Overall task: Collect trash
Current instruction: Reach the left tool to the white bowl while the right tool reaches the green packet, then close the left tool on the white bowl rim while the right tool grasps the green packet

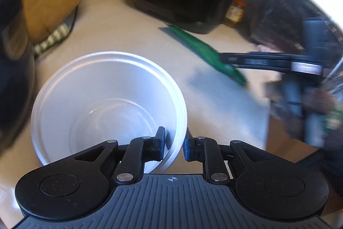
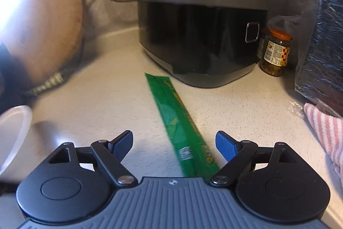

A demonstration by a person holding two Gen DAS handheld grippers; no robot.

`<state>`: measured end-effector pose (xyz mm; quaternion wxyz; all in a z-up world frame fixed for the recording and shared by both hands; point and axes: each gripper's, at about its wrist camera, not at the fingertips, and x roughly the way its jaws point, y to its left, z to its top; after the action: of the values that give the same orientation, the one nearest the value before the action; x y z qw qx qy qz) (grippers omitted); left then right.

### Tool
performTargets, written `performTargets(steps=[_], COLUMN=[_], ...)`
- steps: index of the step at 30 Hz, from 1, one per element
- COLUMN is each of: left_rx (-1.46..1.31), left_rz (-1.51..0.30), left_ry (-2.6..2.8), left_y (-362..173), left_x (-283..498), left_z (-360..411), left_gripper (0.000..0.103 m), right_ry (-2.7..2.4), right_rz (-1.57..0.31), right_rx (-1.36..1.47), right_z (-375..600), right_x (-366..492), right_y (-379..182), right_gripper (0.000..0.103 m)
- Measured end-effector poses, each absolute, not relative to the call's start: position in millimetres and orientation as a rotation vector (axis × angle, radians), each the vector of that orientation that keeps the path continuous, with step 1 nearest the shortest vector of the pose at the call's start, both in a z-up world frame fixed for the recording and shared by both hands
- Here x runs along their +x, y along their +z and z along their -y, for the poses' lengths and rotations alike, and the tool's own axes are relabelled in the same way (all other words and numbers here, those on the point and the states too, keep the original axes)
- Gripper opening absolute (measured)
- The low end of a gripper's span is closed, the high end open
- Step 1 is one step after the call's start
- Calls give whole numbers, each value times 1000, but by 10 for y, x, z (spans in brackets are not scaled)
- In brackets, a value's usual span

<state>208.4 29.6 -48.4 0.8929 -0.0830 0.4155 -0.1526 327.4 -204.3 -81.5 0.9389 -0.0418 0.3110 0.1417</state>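
The left gripper (image 1: 174,144) was clamped on the near rim of a round white plastic bowl (image 1: 107,104), one finger inside the wall and one outside, on the pale speckled countertop (image 2: 246,113). The right gripper (image 2: 174,143) had its blue-padded jaws spread wide on either side of the near end of a long, flat green plastic wrapper (image 2: 182,128). The wrapper lay on the countertop, its far end just in front of a dark grey rice cooker (image 2: 201,29), with an orange-lidded glass jar (image 2: 276,53) beside the cooker.

Both wrist views look low and close across the counter (image 2: 90,100) toward the black cooker (image 2: 201,31) (shared backdrop).
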Motion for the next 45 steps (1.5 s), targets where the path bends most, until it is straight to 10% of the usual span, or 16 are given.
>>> performTargets(steps=[12,16,45], left_rx=[-319,-317,-346], left_rz=[-655,-721,-755], left_ry=[-243,-266,105], left_y=[52,-7,-196], left_x=[1446,1500,1232], left_z=[-629,-655,-1295], left_gripper=[23,40,40], right_ry=[324,440,680], right_rz=[-750,-755,-761], right_rx=[-68,-67,68], right_z=[1921,1702,1284], right_x=[3667,3332,2290], right_y=[-1007,-872,-511], right_gripper=[31,30,40])
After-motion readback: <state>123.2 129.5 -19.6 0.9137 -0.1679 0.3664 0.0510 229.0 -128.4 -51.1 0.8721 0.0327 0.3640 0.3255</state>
